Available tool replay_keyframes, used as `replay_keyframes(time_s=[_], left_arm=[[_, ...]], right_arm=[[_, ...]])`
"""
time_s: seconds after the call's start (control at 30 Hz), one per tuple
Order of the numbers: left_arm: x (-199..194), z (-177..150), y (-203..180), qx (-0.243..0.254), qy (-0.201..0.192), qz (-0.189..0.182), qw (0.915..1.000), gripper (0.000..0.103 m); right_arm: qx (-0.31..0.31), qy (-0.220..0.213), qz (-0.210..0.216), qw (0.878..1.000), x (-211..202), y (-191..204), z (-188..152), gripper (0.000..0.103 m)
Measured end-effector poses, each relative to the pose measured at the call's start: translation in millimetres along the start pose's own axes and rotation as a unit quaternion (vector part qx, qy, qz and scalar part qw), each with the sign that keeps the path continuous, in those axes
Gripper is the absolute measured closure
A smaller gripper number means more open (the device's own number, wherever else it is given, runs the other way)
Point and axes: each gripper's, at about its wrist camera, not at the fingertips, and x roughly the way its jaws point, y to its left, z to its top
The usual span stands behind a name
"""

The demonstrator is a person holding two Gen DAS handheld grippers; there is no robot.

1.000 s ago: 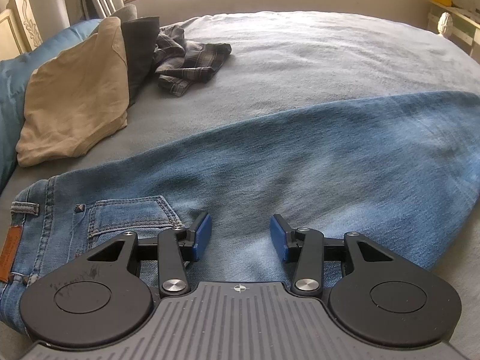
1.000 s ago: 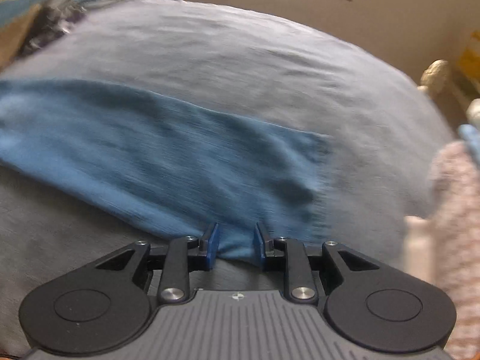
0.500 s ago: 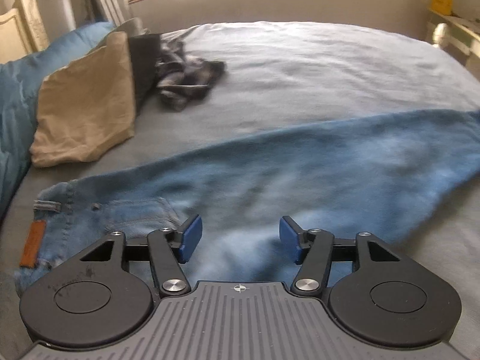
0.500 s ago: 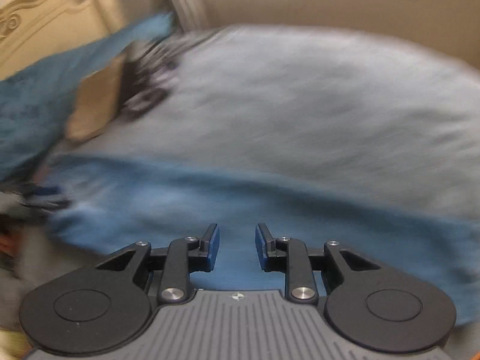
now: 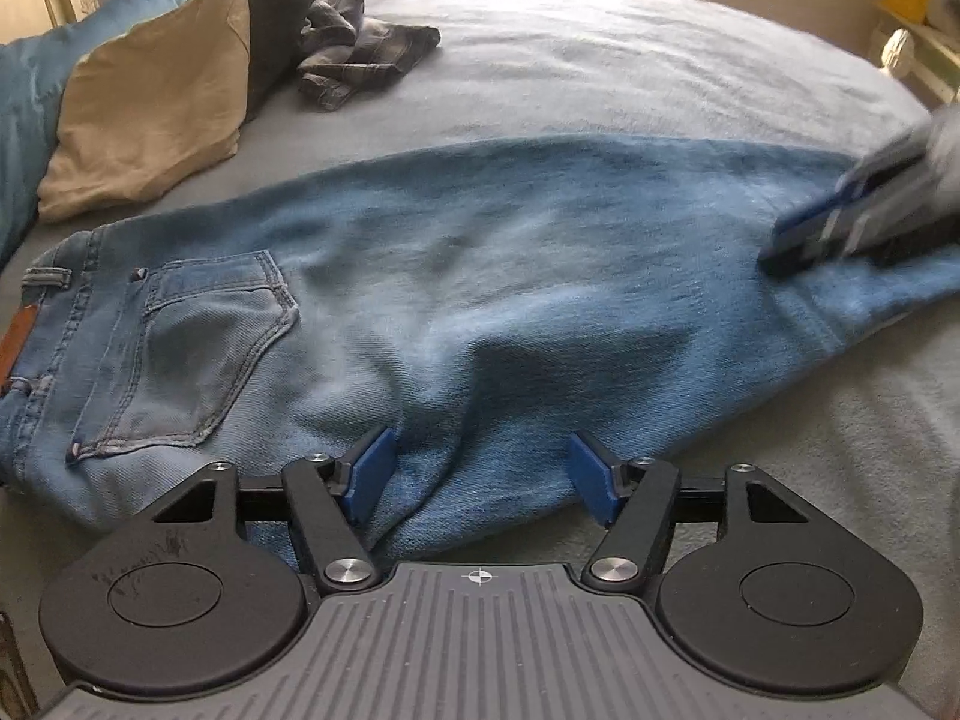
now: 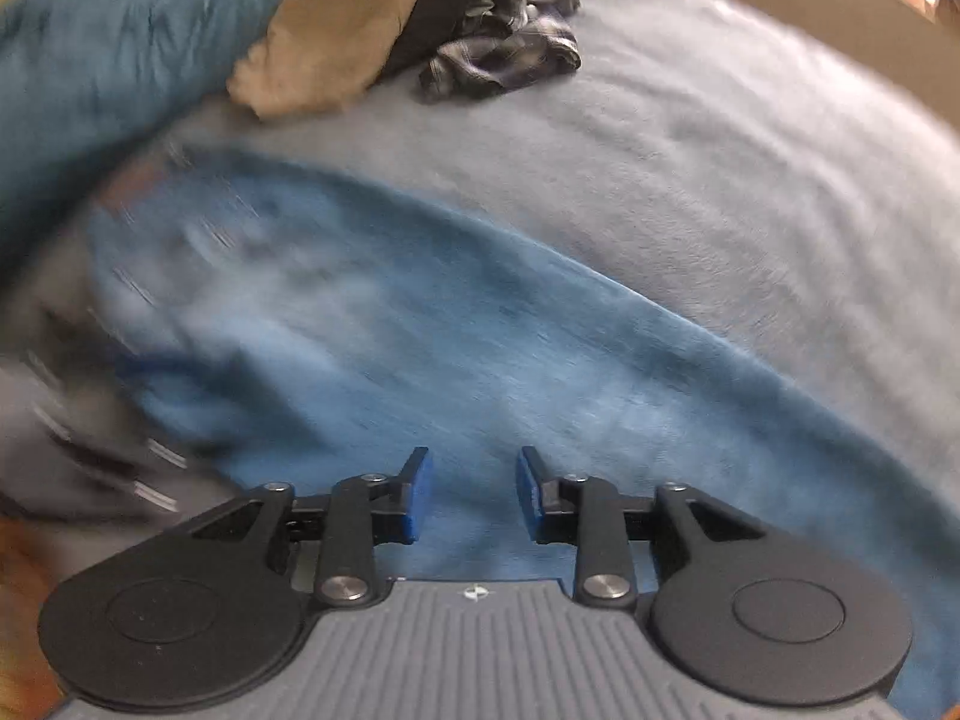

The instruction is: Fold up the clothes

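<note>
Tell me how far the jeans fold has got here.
Done: the jeans lie flat lengthwise on the grey bedspread, one leg seemingly over the other. In hand: nothing; the left gripper and right gripper are open over the denim. Left: the crosswise folds, then the plaid garment.

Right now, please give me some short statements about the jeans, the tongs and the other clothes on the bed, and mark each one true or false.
1. The jeans lie stretched out flat on the bed. True.
2. The left tongs are shut on the jeans. False: they are open, with denim between the pads.
3. A back pocket of the jeans faces up. True.
4. The plaid garment lies on top of the jeans. False: it lies apart, farther up the bed, beside the tan pillow.
5. The right tongs are open above the jeans. True.
</note>
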Motion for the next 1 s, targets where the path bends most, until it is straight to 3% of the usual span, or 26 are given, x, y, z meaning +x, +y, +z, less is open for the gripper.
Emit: replay_keyframes(time_s=[0.03, 0.1, 0.2, 0.3, 0.63, 0.77, 0.87, 1.0], left_arm=[[0.2, -2.0, 0.9, 0.001, -0.004, -0.003, 1.0000, 0.037], [-0.3, -4.4, 1.5, 0.002, -0.011, -0.005, 0.9999, 0.036], [-3.4, -4.4, 2.7, -0.004, -0.016, -0.009, 0.9998, 0.036], [-8.5, -0.3, 7.3, -0.017, -0.021, -0.015, 0.9995, 0.037], [-21.3, 18.3, 27.1, -0.053, -0.060, -0.024, 0.9965, 0.037], [8.8, 5.3, 23.5, -0.020, -0.009, -0.001, 0.9998, 0.036], [6.8, -2.4, 20.4, -0.004, -0.032, 0.006, 0.9995, 0.035], [6.5, 0.3, 25.4, -0.008, -0.026, -0.004, 0.9996, 0.034]], right_arm=[[-0.025, 0.000, -0.019, 1.000, 14.0, 3.1, -12.3, 0.065], [-0.029, -0.039, -0.020, 0.999, 18.6, -0.7, -27.8, 0.063], [-0.019, -0.051, -0.026, 0.998, 13.2, -2.6, -32.0, 0.060], [0.013, -0.055, -0.020, 0.998, 12.3, -8.1, -33.8, 0.059], [0.024, -0.057, -0.029, 0.998, 14.3, -4.5, -33.9, 0.057], [0.026, -0.057, -0.030, 0.998, 15.4, -4.6, -33.9, 0.057], [0.025, -0.055, -0.031, 0.998, 14.9, -3.9, -33.1, 0.057], [0.039, -0.062, -0.026, 0.997, 3.3, -2.4, -24.6, 0.057]])
